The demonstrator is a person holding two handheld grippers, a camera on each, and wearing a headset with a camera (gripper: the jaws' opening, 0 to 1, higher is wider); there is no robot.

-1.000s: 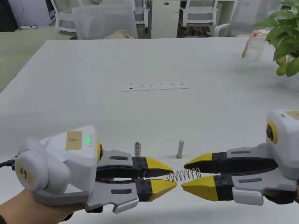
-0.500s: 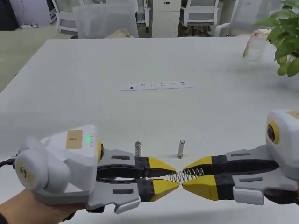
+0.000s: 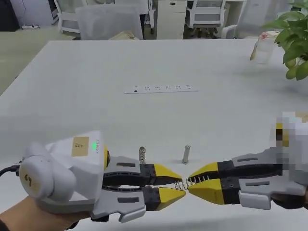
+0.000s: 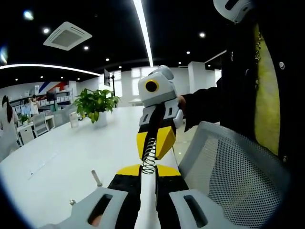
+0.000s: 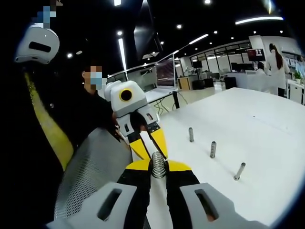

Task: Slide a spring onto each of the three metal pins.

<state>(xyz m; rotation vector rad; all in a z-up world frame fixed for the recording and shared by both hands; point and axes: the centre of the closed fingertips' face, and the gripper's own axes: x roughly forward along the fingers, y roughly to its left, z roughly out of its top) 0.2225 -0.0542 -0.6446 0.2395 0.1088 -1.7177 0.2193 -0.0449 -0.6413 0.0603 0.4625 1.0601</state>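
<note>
Both my tongs meet tip to tip at the bottom centre of the head view. Left gripper (image 3: 182, 185) comes in from the lower left, right gripper (image 3: 189, 183) from the lower right. The spring (image 4: 150, 152) bridges them: left jaws are clamped on one end, right jaws on the other, and only a short stretch of coil shows between the yellow tips. It's held off the white table (image 3: 144, 67). Just above the tips stand a sprung pin (image 3: 142, 154) and, to its right, a bare pin (image 3: 186, 154), both upright. In the right gripper view, the farthest pin (image 5: 191, 134) at right of centre looks coiled too, but it's small. A power strip (image 3: 160, 88) lies mid-table.
</note>
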